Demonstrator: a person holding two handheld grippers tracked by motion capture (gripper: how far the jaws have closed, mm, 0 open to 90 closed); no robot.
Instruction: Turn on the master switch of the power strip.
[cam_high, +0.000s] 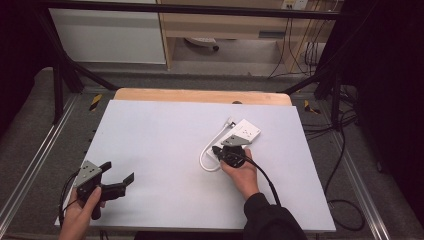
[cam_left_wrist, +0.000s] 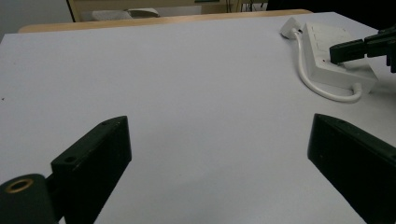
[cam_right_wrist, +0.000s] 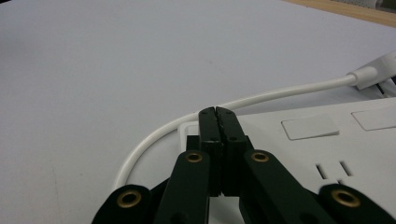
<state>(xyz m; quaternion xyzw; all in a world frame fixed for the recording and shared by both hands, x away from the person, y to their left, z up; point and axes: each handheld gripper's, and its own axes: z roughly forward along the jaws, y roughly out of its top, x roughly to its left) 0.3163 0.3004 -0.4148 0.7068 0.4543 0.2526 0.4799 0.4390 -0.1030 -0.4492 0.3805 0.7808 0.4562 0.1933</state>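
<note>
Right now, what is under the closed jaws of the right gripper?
The white power strip lies under the right gripper, near the end where its white cable leaves. The jaws cover that spot, so contact cannot be seen.

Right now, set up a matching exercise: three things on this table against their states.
Things:
1. left hand-held gripper
2. right hand-held gripper
3. white cable

States:
A. jaws shut, tips over the white power strip
B. curved in a loop on the table
C. jaws wide open, nothing between them

Pairs: 1-C, 2-A, 3-B
</note>
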